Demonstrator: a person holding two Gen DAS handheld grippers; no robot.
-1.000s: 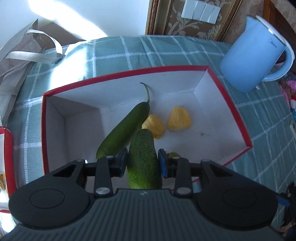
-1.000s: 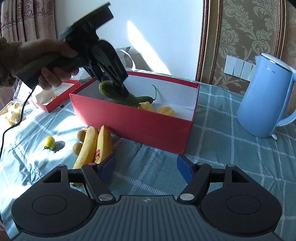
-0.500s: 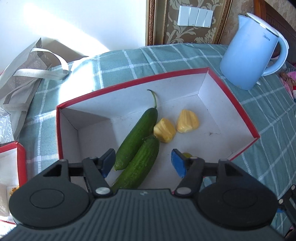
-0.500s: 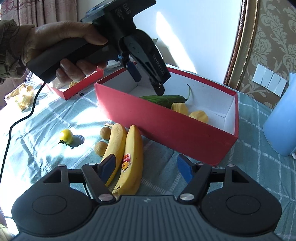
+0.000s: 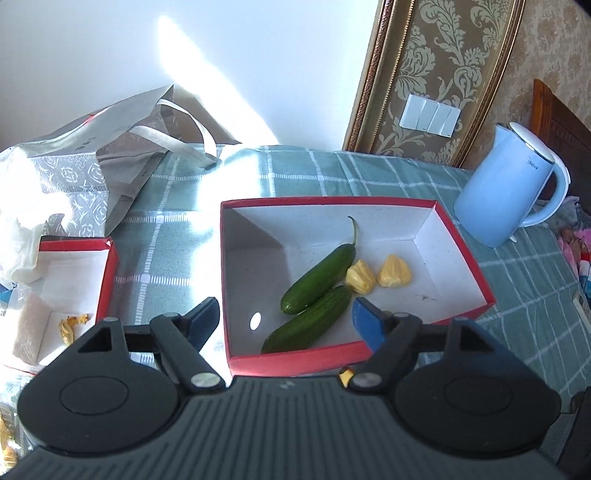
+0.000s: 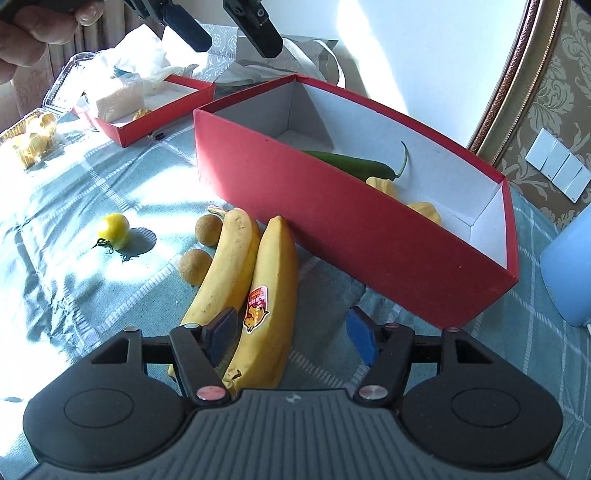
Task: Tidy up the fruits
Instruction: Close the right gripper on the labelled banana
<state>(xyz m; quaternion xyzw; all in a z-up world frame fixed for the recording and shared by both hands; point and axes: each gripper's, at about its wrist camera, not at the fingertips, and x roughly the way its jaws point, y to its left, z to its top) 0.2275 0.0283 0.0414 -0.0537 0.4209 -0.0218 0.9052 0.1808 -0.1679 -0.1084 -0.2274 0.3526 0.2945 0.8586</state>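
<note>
A large red box [image 5: 295, 357] holds two cucumbers [image 5: 317, 282] and two yellow fruit pieces [image 5: 396, 272]. My left gripper [image 5: 282, 321] is open and empty, raised above the box's near wall. In the right wrist view the same box [image 6: 354, 218] stands behind two bananas [image 6: 271, 291] lying side by side on the cloth. My right gripper [image 6: 291, 334] is open, with the stickered banana lying between its fingers. Two small brown fruits [image 6: 194, 261] and a yellow tomato [image 6: 113, 226] lie left of the bananas. The left gripper [image 6: 225, 26] shows at the top.
A blue kettle [image 5: 511, 192] stands right of the box. A smaller red box [image 5: 107, 280] with wrapped food sits to the left, a grey bag [image 5: 110, 166] behind it. A clear tray with yellow fruit [image 6: 33, 136] lies at far left. Checked green cloth covers the table.
My left gripper opened, left the second cucumber in the box and pulled up and back. My right gripper moved down and forward over the stickered banana.
</note>
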